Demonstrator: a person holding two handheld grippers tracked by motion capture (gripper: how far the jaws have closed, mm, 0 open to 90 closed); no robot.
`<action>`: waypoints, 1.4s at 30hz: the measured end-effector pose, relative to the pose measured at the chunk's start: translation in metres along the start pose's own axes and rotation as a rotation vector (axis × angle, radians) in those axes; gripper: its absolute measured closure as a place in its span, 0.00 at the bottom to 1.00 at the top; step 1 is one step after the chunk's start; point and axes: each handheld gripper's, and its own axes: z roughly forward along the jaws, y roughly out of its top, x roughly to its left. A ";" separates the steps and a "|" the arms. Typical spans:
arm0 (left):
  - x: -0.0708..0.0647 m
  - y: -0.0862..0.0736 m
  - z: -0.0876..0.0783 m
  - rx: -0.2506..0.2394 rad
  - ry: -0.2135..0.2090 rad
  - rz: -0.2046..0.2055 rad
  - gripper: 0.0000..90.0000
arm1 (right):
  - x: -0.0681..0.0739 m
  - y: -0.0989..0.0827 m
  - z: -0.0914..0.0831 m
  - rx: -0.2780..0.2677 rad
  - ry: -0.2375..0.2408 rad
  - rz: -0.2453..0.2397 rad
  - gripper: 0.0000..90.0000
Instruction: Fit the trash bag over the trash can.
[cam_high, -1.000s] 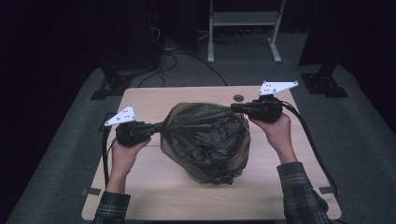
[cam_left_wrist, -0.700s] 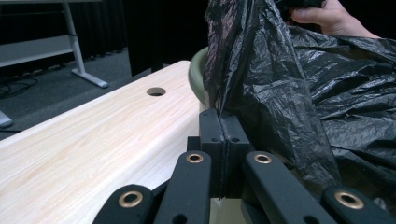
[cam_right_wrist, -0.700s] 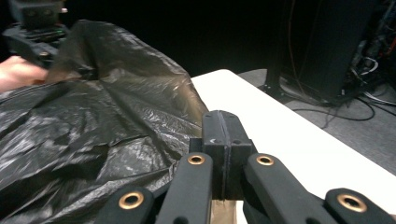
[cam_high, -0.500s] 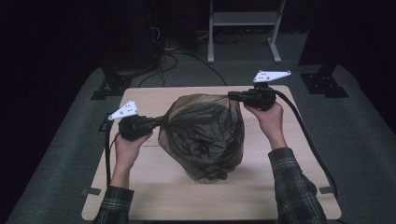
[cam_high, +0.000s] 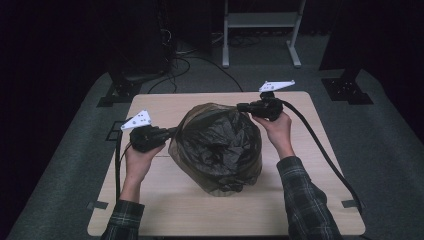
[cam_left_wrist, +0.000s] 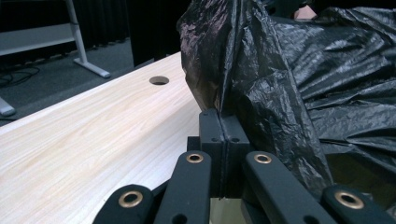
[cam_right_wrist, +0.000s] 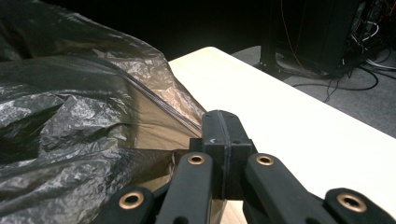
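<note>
bag (cam_high: 217, 147): black, glossy | table (cam_high: 165, 205): pale wood grain | sleeve (cam_high: 305, 205): dark plaid | floor (cam_high: 380, 130): grey

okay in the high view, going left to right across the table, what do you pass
Left gripper, shut on the bag's left edge → black plastic bag in the middle of the table → right gripper, shut on the bag's upper right edge → its black cable.

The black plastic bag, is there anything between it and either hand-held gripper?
Nothing visible. The left hand-held gripper is shut on the rim of the black plastic bag at its left side, and the right hand-held gripper is shut on the rim at the far right. Both gripper views show film pinched between the closed jaws.
</note>
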 end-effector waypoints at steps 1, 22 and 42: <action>0.000 -0.001 0.001 0.013 0.010 0.003 1.00 | -0.001 0.000 0.002 0.005 -0.003 0.002 1.00; 0.004 -0.012 0.001 0.038 -0.011 -0.024 1.00 | 0.010 -0.005 -0.072 -0.033 -0.030 -0.013 0.58; -0.016 -0.012 0.005 0.062 -0.118 0.005 1.00 | 0.086 -0.068 -0.115 0.027 0.158 -0.128 0.43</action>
